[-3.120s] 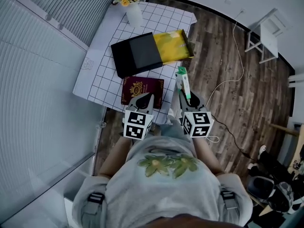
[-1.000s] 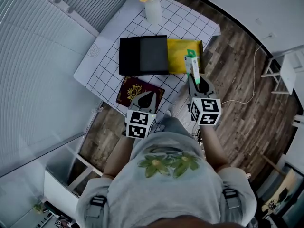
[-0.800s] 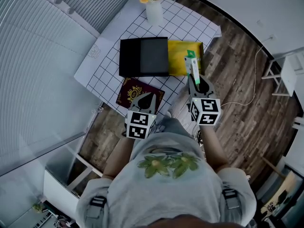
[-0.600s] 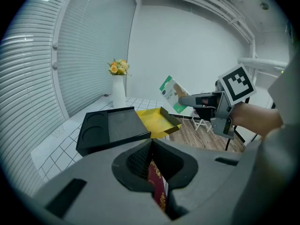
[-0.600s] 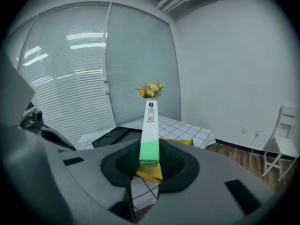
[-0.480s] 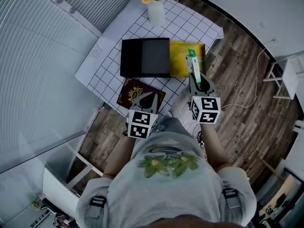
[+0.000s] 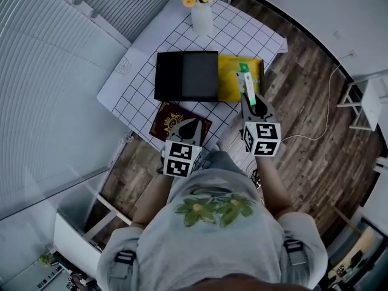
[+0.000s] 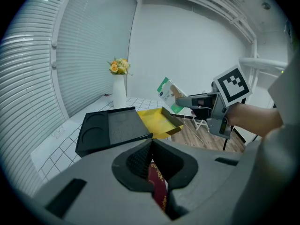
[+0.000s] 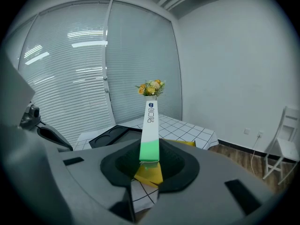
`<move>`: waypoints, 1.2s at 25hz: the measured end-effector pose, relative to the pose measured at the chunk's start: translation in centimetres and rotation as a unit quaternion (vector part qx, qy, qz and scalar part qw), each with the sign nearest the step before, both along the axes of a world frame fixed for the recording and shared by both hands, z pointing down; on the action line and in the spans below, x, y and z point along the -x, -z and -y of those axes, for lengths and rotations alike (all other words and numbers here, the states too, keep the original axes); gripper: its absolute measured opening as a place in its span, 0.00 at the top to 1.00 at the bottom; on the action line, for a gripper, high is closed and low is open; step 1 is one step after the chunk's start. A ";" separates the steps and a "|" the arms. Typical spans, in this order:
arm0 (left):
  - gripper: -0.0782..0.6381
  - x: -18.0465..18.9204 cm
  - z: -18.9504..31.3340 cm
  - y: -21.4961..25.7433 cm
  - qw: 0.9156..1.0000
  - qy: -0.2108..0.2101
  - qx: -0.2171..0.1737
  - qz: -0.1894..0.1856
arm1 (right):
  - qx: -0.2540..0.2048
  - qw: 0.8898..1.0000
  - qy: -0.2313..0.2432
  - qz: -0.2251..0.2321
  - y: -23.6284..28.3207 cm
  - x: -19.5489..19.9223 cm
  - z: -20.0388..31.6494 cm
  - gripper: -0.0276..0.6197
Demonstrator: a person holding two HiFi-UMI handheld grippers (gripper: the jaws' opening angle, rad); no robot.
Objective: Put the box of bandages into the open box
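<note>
My right gripper [image 7: 250, 99] is shut on the box of bandages [image 7: 247, 82], a slim white and green carton that sticks out forward. Its far end is over the near right part of the open yellow box [image 7: 229, 77] on the table. In the right gripper view the carton [image 9: 150, 130] stands between the jaws, with yellow box [image 9: 149, 173] below it. The left gripper view shows the carton [image 8: 168, 93] in the air beyond the yellow box [image 8: 157, 120]. My left gripper [image 7: 185, 128] is shut and holds nothing, above a dark red booklet [image 7: 176, 118].
A black tray-like lid [image 7: 185, 76] lies against the yellow box's left side. A white vase of yellow flowers [image 7: 202, 14] stands at the table's far end. The small table has a white grid cloth [image 7: 142, 56]. Wooden floor, a cable [image 7: 315, 120] and a white chair [image 7: 364, 99] are to the right.
My right gripper has carried the box of bandages forward from the table's near edge until it is over the yellow box. In the last second it barely moves. The left gripper stays put.
</note>
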State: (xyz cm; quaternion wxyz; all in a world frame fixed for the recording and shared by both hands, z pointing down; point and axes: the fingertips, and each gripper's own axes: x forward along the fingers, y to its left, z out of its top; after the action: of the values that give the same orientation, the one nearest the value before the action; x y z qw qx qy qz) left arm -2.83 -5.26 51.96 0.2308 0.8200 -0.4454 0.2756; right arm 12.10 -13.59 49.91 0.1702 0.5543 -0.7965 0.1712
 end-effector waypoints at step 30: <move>0.88 1.2 2.0 -1.2 1.000 0.018 0.015 0.012 | 0.046 0.999 0.019 -0.012 -4.9 0.8 2.9 0.82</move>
State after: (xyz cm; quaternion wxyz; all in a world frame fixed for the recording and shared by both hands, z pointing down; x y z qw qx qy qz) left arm -3.99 -7.23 53.19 0.2422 0.8049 -0.4590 0.2877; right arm 11.31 -16.52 54.78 0.2083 0.5327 -0.7960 0.1979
